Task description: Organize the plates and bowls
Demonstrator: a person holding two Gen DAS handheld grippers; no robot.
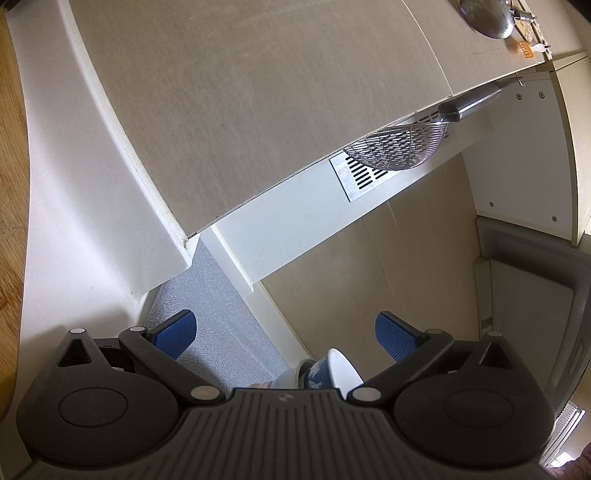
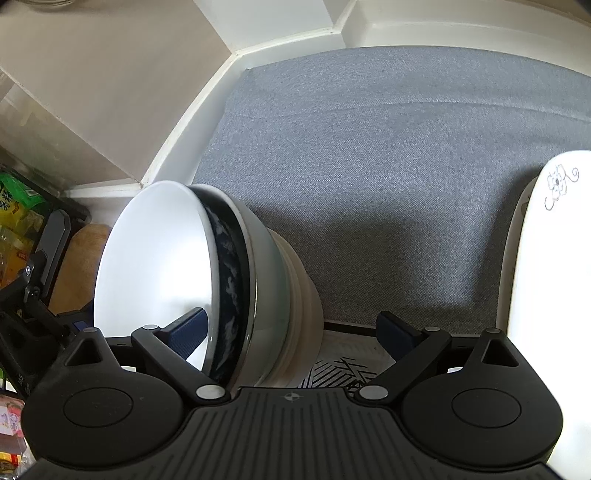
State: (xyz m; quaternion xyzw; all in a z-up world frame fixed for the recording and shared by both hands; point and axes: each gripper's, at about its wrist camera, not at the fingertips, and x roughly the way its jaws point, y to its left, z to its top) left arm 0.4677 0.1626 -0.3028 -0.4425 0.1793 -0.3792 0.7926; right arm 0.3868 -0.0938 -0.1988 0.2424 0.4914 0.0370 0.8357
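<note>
A nested stack of bowls (image 2: 236, 280) sits tilted on a grey mat (image 2: 369, 155). The topmost is white inside and dark blue patterned outside, with a pale green and white bowls under it. My right gripper (image 2: 291, 332) is open. Its left finger (image 2: 184, 334) is in front of the top bowl's white inside, and the stack's rims sit between the jaws without being clamped. A white plate with a flower drawing (image 2: 546, 258) stands at the right edge. My left gripper (image 1: 286, 330) is open and empty, with the bowl stack (image 1: 328, 373) low between its fingers.
A white ledge (image 2: 192, 122) borders the mat. Packaged goods (image 2: 18, 206) sit at far left, beside dark parts of the other gripper (image 2: 37, 280). A wire skimmer (image 1: 399, 147) and a knife (image 1: 469, 103) hang under a white shelf (image 1: 295, 218). A metal lid (image 1: 487, 18) is at top right.
</note>
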